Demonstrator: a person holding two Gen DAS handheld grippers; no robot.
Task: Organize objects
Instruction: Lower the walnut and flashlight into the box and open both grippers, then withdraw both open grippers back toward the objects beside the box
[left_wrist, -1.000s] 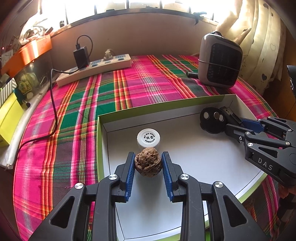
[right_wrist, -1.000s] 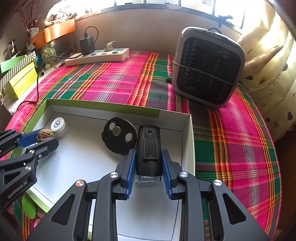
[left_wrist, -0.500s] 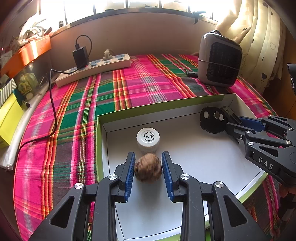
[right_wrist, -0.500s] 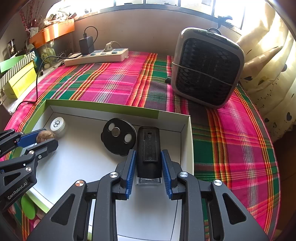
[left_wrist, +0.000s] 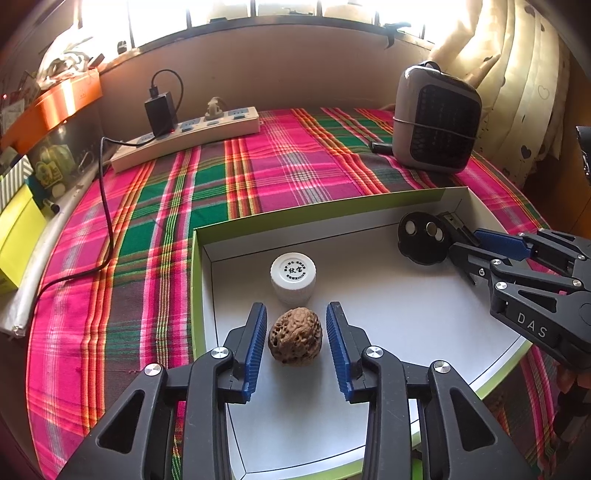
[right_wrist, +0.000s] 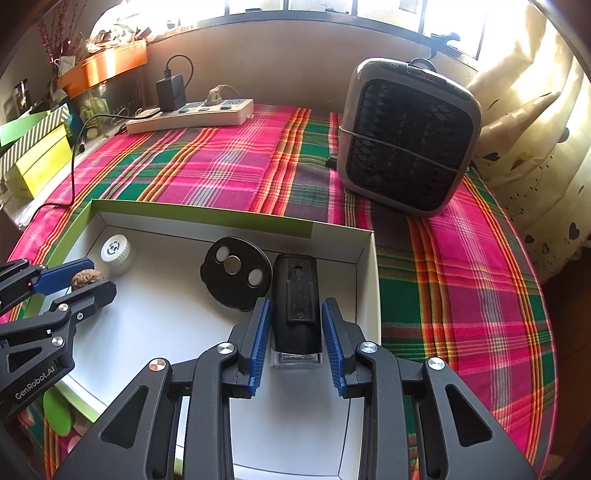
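Our left hand-held gripper (left_wrist: 295, 341) has just opened off the walnut (left_wrist: 295, 341), now resting in the white box (left_wrist: 424, 314) beside the white cap (left_wrist: 293, 278), while our right hand-held gripper (right_wrist: 295, 338) has also just loosened around the black device (right_wrist: 295, 301), so both look placed.

Tray (left_wrist: 207, 258): I see it on the cloth (left_wrist: 258, 173).
In tray: walnut (left_wrist: 295, 336) before bottle (left_wrist: 293, 280); disc (right_wrist: 236, 272) left of case (right_wrist: 295, 302).

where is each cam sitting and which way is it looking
Left wrist: sits on the left gripper, looks down along its fingers at the walnut in the box; the right gripper shows at its right edge.
Right wrist: sits on the right gripper, looks down at the black device; the left gripper shows at its left edge.
Shared: box, walnut, white cap, black disc, power strip, heater.
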